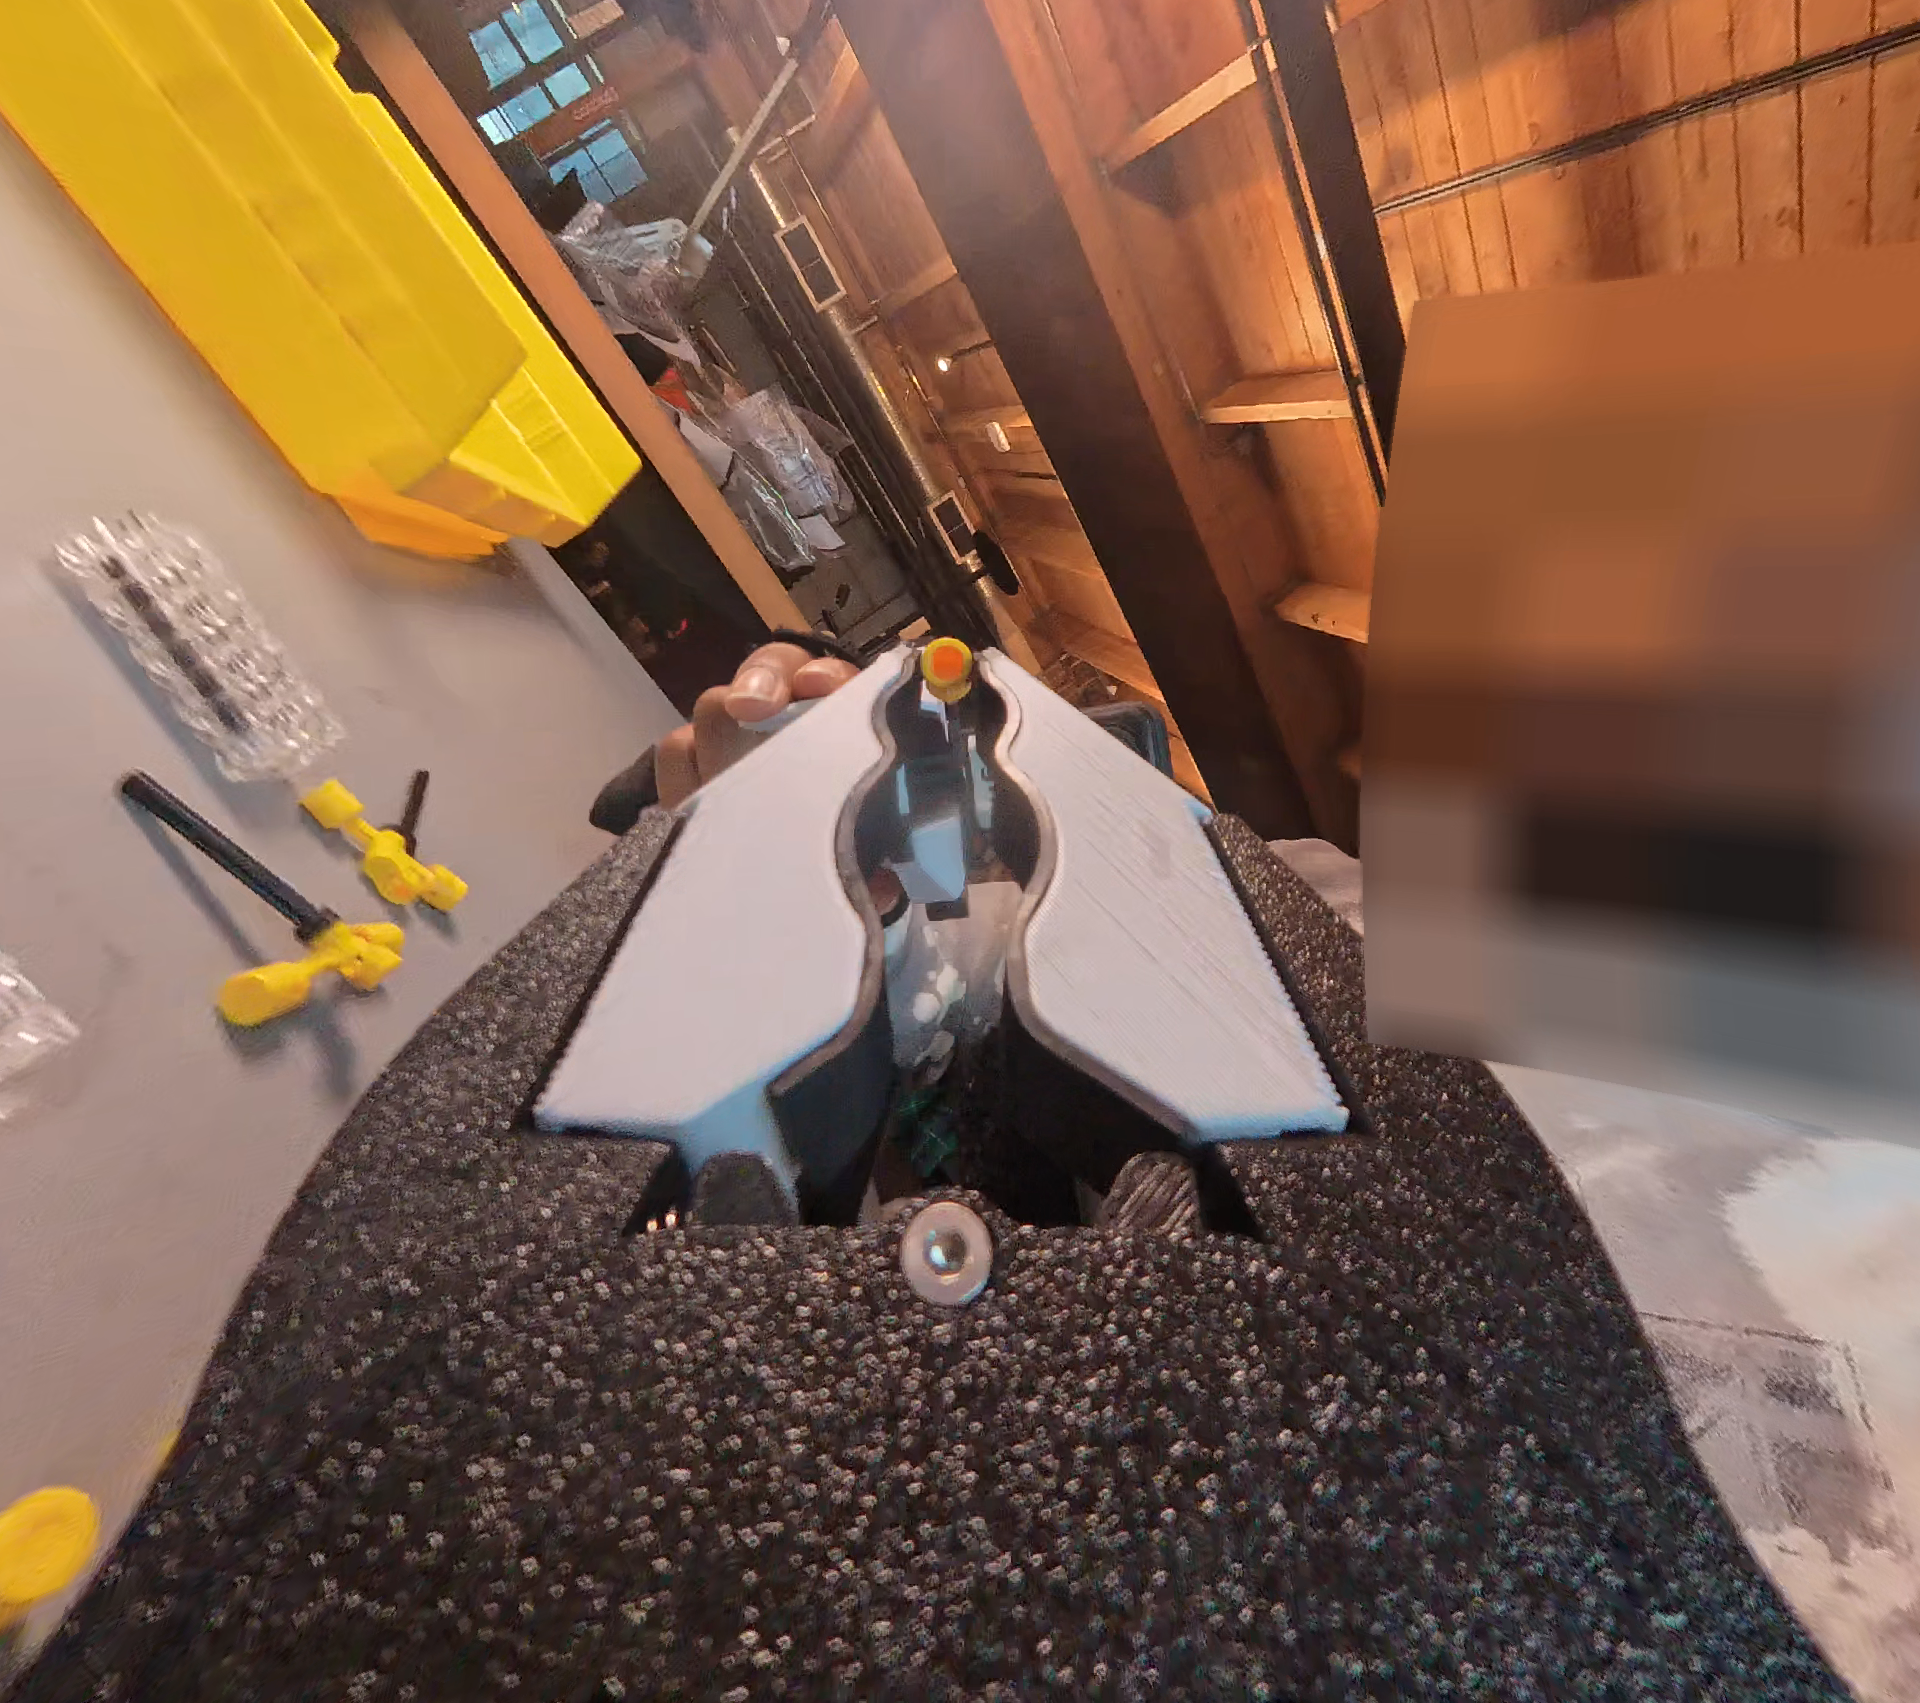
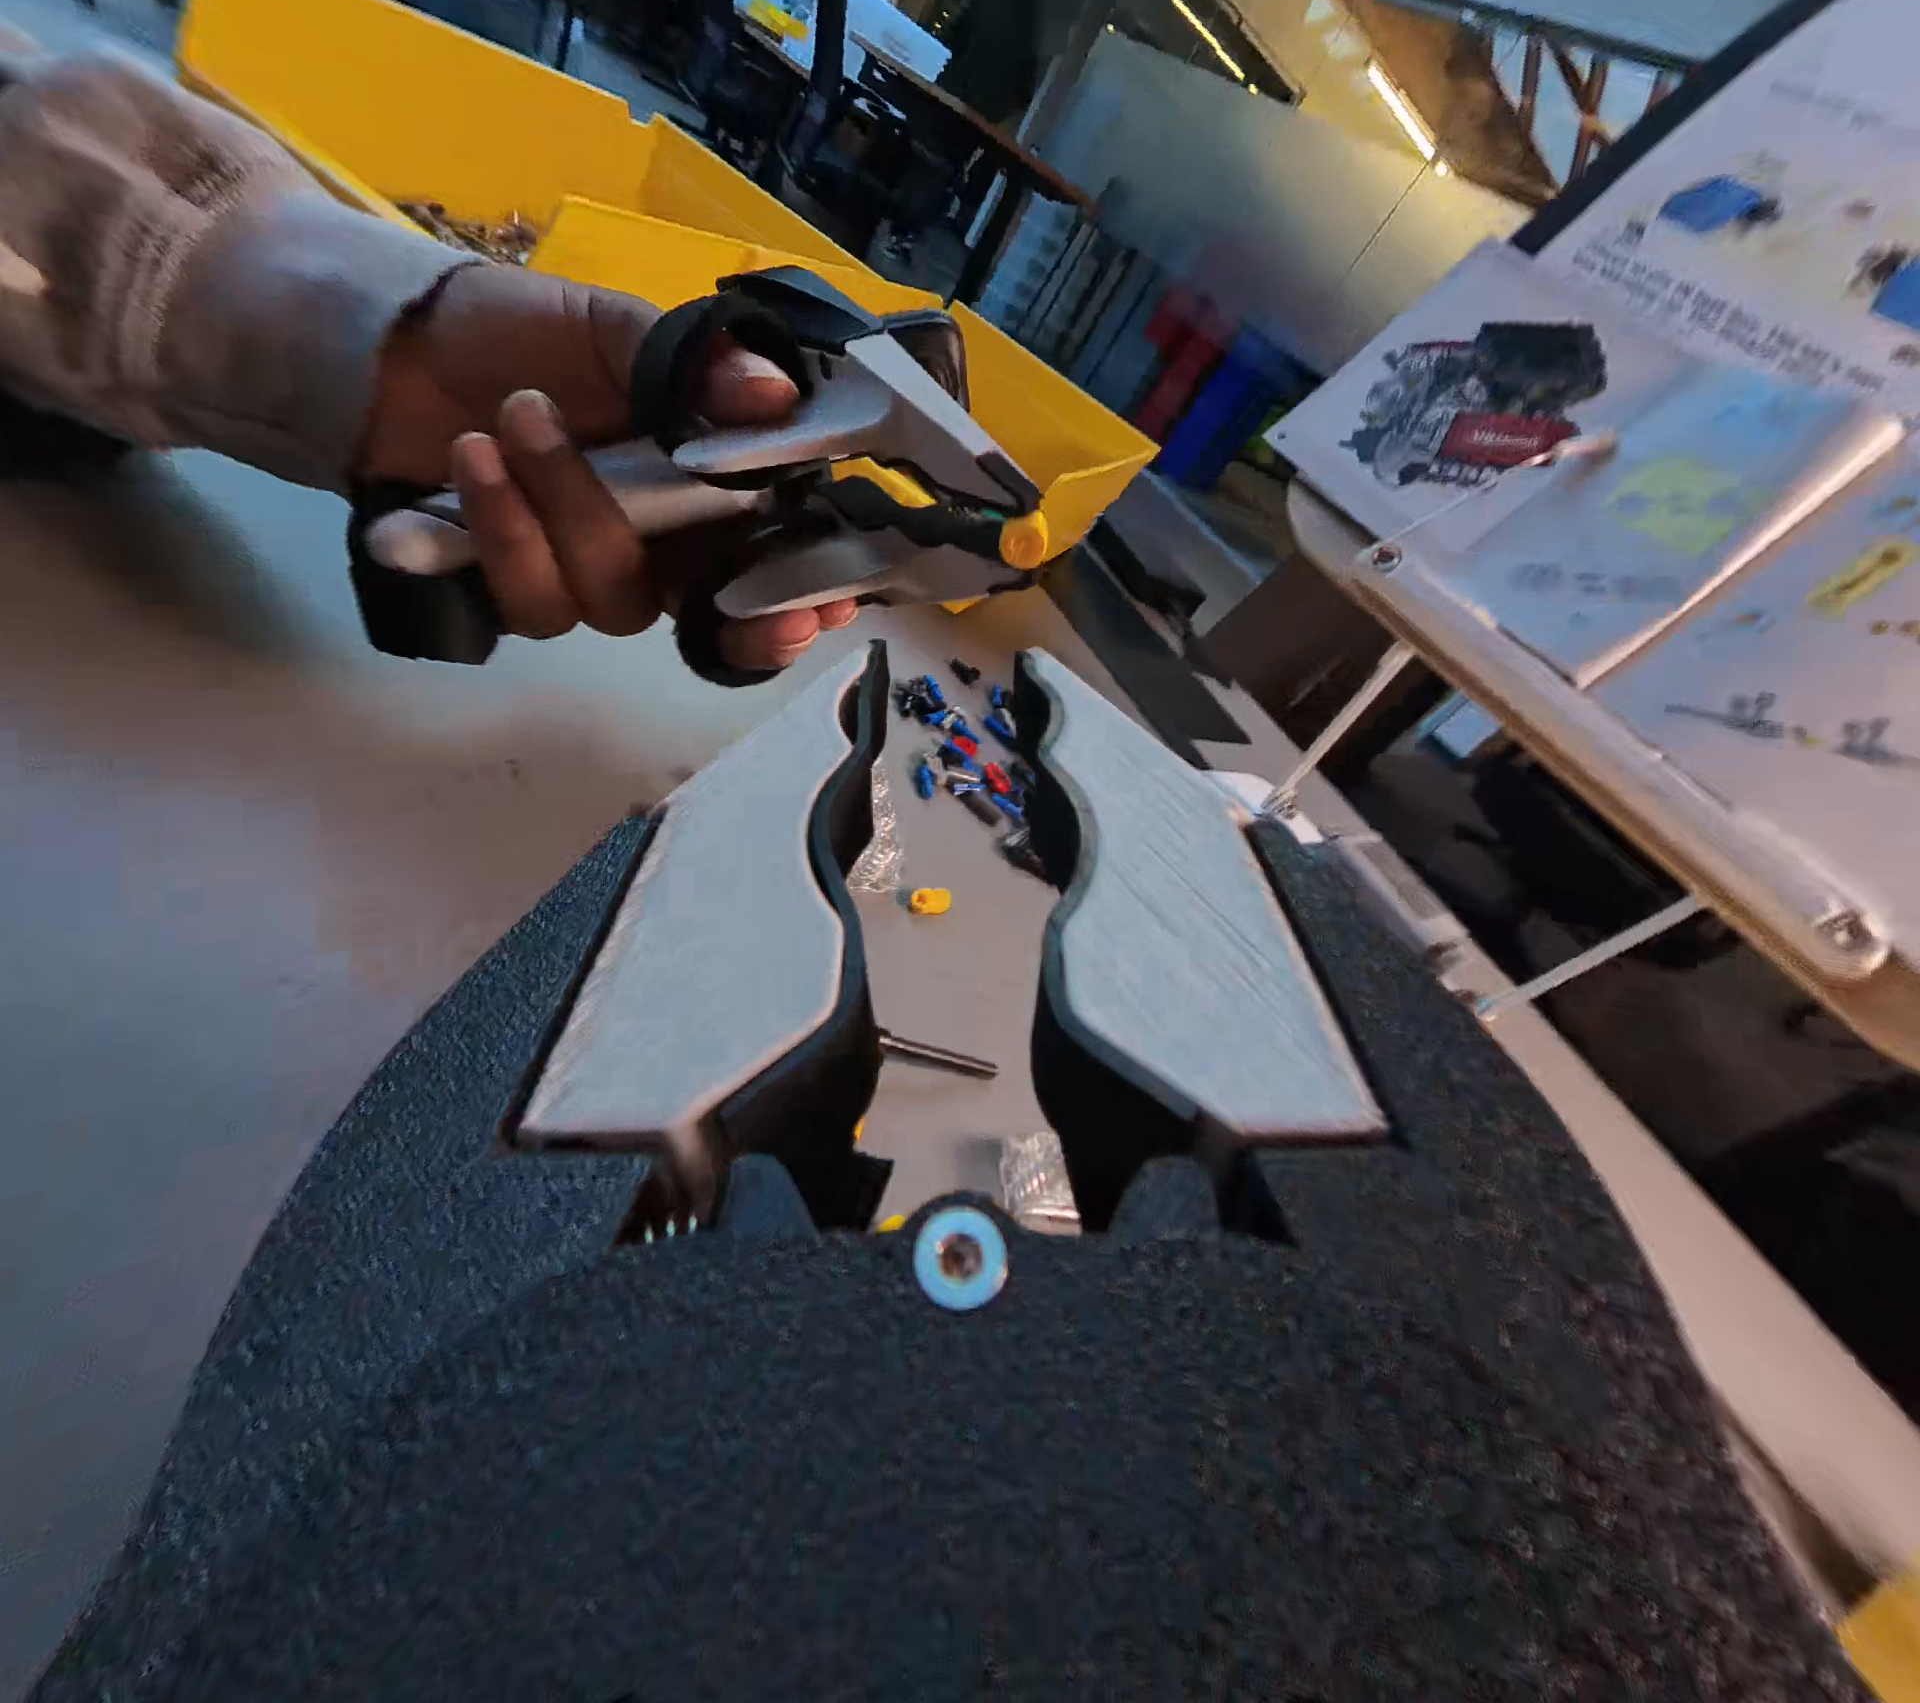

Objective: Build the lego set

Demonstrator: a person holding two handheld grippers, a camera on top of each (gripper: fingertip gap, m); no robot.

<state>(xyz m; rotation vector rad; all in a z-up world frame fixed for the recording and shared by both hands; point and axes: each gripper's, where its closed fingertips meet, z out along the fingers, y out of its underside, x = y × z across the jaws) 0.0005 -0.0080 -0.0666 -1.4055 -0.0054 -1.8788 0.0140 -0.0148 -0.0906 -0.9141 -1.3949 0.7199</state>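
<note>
Workshop table (image 2: pixel 260 822): left gripper (image 1: pixel 947 666) jaws pinch yellow peg (image 1: pixel 947 664), right gripper (image 2: pixel 951 666) jaws wide.

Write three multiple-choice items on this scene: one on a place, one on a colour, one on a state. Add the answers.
1. Where does the heap of small parts lie?
A. in the yellow bin
B. on the table
C. on the instruction sheet

2. What colour is the peg in the left hand-held gripper?
A. blue
B. yellow
C. red

3. How is the right hand-held gripper?
A. open and empty
B. shut on a black rod
C. shut on a bag

Answers:
1 B, the heap shows on the grey top, between the fingers.
2 B, yellow at the fingertips.
3 A, the fingers stand apart around nothing.
</note>
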